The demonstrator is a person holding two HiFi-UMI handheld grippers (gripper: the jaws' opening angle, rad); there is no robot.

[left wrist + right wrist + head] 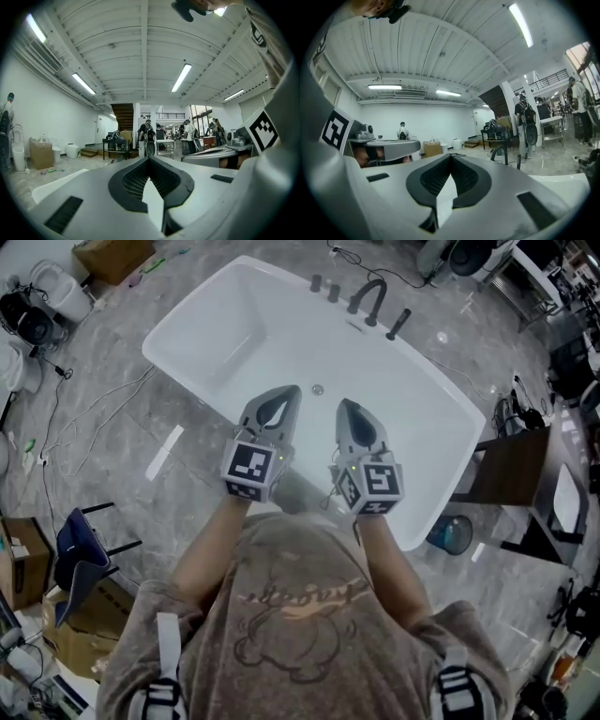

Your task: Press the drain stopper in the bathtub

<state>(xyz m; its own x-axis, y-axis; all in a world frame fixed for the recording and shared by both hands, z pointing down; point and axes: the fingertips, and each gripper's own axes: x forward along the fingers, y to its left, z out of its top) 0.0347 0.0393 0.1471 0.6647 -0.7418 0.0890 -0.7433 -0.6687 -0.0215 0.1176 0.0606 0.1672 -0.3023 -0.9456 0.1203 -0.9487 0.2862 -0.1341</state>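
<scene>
A white bathtub fills the middle of the head view. Its small round drain stopper sits on the tub floor below the dark faucet. My left gripper and right gripper hover side by side over the near part of the tub, with the stopper just beyond and between their tips. Both are shut with nothing held. The left gripper view has its jaws closed, looking level across the room. In the right gripper view the jaws are closed too, with the faucet beyond. Neither gripper view shows the stopper.
Dark tap handles stand along the tub's far rim. Cables trail over the grey floor at the left, near a cardboard box. A dark side table stands right of the tub. People stand far across the room.
</scene>
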